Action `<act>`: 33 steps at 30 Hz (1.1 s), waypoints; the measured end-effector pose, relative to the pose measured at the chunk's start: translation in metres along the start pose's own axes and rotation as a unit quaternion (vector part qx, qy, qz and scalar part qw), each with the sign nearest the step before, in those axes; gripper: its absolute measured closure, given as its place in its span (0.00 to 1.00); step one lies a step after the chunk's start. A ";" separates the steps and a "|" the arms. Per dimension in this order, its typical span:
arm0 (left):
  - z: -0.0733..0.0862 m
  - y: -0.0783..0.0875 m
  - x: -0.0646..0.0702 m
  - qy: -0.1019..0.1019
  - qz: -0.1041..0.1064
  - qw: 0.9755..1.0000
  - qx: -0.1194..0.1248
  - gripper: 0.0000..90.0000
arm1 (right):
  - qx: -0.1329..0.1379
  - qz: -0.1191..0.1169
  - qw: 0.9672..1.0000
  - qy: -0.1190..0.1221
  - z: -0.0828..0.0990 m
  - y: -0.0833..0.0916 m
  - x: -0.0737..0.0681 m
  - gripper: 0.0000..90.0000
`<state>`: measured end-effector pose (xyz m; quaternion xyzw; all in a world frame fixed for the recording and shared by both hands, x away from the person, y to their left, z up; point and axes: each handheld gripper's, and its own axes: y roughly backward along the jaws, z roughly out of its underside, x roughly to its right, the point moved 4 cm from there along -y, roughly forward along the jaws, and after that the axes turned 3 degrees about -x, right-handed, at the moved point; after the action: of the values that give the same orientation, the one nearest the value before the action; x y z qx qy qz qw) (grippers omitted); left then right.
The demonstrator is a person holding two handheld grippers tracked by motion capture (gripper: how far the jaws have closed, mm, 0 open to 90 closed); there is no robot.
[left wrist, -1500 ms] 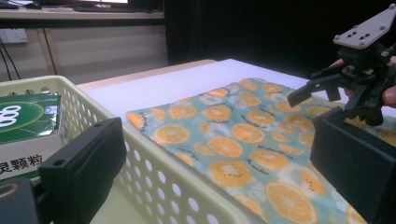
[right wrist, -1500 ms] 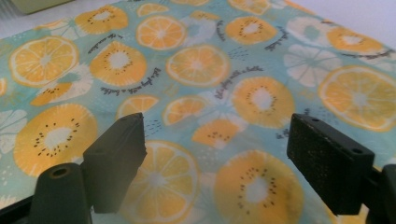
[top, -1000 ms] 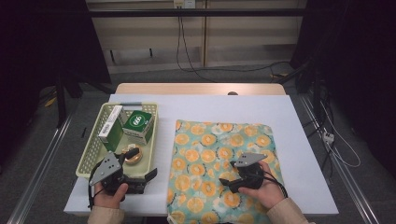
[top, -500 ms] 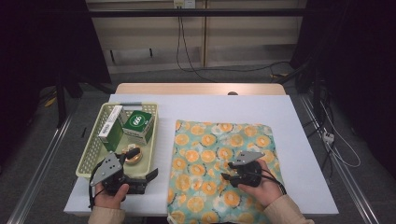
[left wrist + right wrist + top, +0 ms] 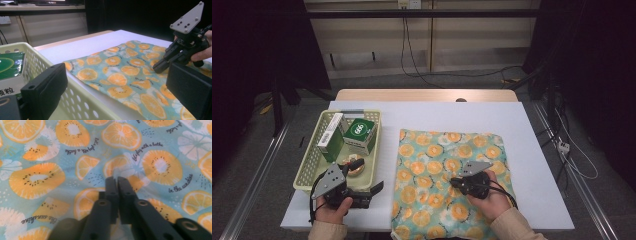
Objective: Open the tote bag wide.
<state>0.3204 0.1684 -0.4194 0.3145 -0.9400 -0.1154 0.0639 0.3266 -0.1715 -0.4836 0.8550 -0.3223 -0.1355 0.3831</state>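
Right gripper (image 5: pixel 455 183) sits on the orange-slice print cloth (image 5: pixel 447 150), jaws just closed, now nearly touching. Right gripper view shows the two black tips together against the fabric; can't tell whether a fold is actually pinched between them. Cloth lies flat on the white table (image 5: pixel 532 125), right of the pale green basket (image 5: pixel 307 172).

Left gripper (image 5: pixel 374 189) rests at the table's near edge just in front of the basket, jaws wide apart, holding nothing.

Risks, as I judge them:
- Tips may have shut on no fabric, so a lift comes up empty.
- A shallow pinch on one layer could slip out mid-pull.
- Dragging sideways could bunch the cloth against the basket.
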 end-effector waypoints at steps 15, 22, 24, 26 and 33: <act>-0.001 0.002 0.001 -0.004 0.000 1.000 -0.001 0.04 | 0.022 0.003 0.999 -0.035 -0.013 -0.004 0.028 1.00; -0.001 0.004 0.003 -0.006 0.001 1.000 -0.003 0.04 | 0.039 -0.035 0.998 -0.045 -0.018 0.001 0.027 0.98; -0.001 0.003 0.003 -0.005 0.001 1.000 -0.004 0.04 | 0.041 -0.031 0.998 -0.038 -0.019 0.002 0.024 0.76; -0.002 0.003 0.004 -0.007 0.002 1.000 -0.004 0.04 | 0.034 -0.016 0.999 -0.035 -0.020 0.000 0.026 0.66; -0.003 0.001 0.006 -0.006 0.007 1.000 -0.003 0.04 | 0.000 -0.004 1.000 -0.026 -0.021 -0.020 0.033 0.56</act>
<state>0.3157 0.1654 -0.4164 0.3074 -0.9422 -0.1193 0.0597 0.3704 -0.1708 -0.4843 0.8523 -0.3293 -0.1593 0.3738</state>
